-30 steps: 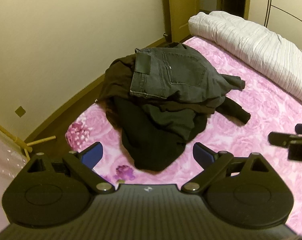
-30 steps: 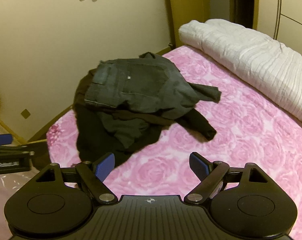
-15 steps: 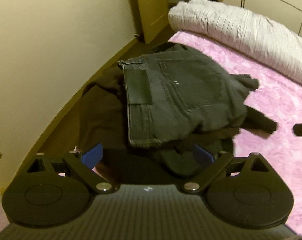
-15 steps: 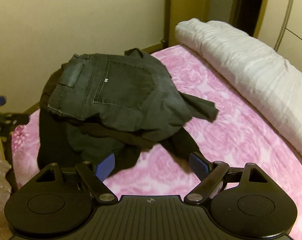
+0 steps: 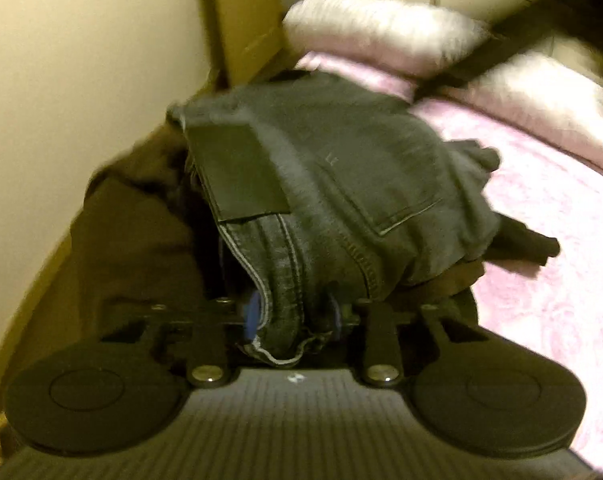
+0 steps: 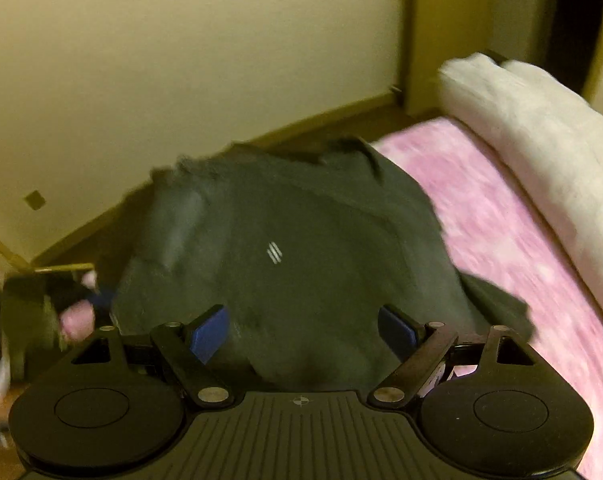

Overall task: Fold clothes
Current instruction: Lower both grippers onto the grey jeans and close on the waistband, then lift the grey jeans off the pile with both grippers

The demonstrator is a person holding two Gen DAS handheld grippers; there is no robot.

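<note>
Grey jeans (image 5: 341, 184) lie on top of a heap of dark clothes (image 5: 133, 240) on a pink flowered bed cover (image 5: 541, 240). My left gripper (image 5: 295, 316) is at the near edge of the jeans. Its jaws are closing, and a bunched fold of the waistband sits between the blue pads (image 5: 253, 316), which press on the denim. In the right wrist view my right gripper (image 6: 305, 332) is open, low over the jeans (image 6: 281, 260), with cloth below its pads but nothing gripped. The picture is blurred by motion.
A rolled white duvet (image 5: 381, 36) runs along the far side of the bed (image 6: 501, 220). A cream wall (image 6: 181, 80) and a wooden door frame (image 6: 433, 40) stand close behind the heap. The floor strip beside the bed is narrow.
Both grippers moved forward and down to the heap. The left one went from wide open to closed around the jeans' waistband. The right one stayed open and now hovers over the jeans.
</note>
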